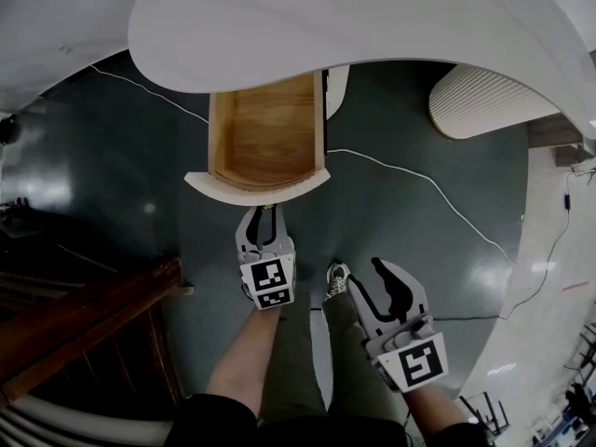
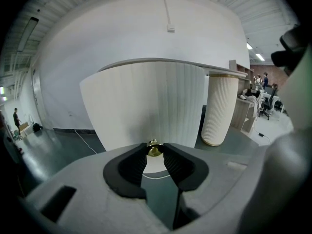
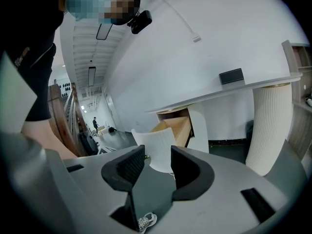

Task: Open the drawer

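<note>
A wooden drawer (image 1: 265, 138) stands pulled out from under the white desk (image 1: 326, 17), its curved white ribbed front (image 1: 256, 186) facing me. My left gripper (image 1: 261, 210) is at that front, shut on the small brass knob (image 2: 155, 148), which sits between its black pads (image 2: 132, 167). The ribbed drawer front (image 2: 146, 106) fills the left gripper view. My right gripper (image 1: 370, 273) hangs lower right, apart from the drawer, open with nothing between its jaws. From the right gripper view (image 3: 157, 162) the open drawer (image 3: 175, 128) shows ahead in the distance.
A white ribbed column (image 1: 480, 101) stands right of the drawer. A thin white cable (image 1: 419, 180) runs across the dark floor. Dark wooden rails (image 1: 84, 319) lie at the left. My leg and a shoe (image 1: 337, 277) are between the two grippers.
</note>
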`<state>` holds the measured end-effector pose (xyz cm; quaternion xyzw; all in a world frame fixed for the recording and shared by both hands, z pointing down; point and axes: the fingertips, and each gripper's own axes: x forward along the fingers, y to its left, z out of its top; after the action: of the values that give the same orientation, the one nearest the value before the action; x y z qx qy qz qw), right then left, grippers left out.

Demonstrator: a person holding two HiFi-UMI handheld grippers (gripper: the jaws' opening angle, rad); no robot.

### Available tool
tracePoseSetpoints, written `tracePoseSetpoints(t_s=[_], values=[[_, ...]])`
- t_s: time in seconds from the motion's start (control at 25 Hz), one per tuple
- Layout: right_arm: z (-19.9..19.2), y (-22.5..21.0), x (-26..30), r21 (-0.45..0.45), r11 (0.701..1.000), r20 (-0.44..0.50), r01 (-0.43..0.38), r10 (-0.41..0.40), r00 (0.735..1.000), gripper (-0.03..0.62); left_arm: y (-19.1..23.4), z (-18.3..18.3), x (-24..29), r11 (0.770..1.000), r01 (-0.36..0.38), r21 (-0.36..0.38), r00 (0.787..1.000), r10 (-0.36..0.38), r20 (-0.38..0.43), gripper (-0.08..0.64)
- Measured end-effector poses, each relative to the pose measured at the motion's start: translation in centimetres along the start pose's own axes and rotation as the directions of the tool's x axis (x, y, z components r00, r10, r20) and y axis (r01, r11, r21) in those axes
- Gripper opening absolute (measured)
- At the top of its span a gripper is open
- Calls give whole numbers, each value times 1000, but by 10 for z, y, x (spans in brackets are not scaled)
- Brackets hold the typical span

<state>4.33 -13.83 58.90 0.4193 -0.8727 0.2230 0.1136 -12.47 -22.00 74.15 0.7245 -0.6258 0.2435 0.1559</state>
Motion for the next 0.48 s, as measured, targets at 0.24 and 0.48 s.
tracePoseSetpoints(t_s=[0.24, 0.48], values=[[15, 8, 7, -15, 1000, 8, -17, 17, 1000, 173, 1, 4, -23, 999, 34, -14, 999, -34, -23, 157], [42, 18, 10, -48, 998, 13, -35, 36, 999, 173, 15, 25, -63, 998, 65, -4, 997, -65, -30, 167]])
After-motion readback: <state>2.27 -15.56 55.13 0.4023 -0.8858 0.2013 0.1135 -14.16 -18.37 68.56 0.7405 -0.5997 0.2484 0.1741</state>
